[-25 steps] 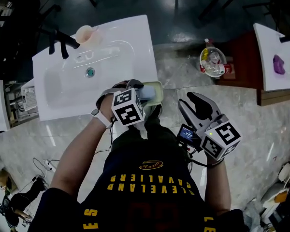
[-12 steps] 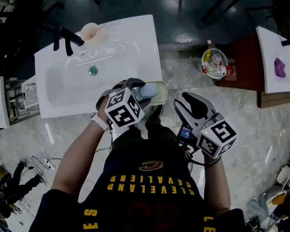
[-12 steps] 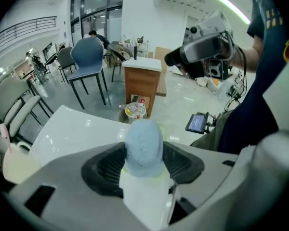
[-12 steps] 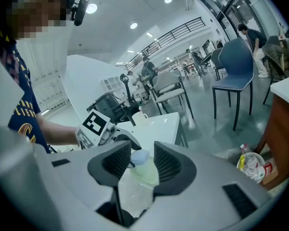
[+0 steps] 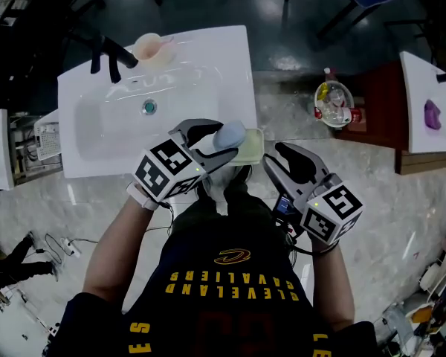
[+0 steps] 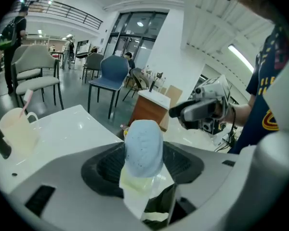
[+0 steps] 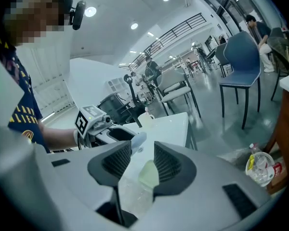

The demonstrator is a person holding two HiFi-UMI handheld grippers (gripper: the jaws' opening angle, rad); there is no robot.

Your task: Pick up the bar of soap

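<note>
Left gripper was clamped on the bar of soap, pale blue and speckled. Both pads pressed its sides, and the soap stood up out of the jaws in the left gripper view. The soap was held just off the front right corner of the white sink, over the left end of the soap dish. The right gripper view showed the soap apart from the dish.

The soap dish was pale yellow-green and sat against the sink's right front corner.

Right gripper was to the right of the sink's front corner, near the dish. Its jaws were spread wide with nothing gripped. Only the dish and the sink edge showed through the gap in the right gripper view.

A black faucet stood at the sink's back left. A pale cup stood just beside the faucet on the sink's back rim. The drain was in the basin.

Well to the right of the sink was a brown stand with a bowl of clutter at its near side. Further right was a second white basin with a purple lump on it.

The person wore a dark shirt with yellow lettering.
</note>
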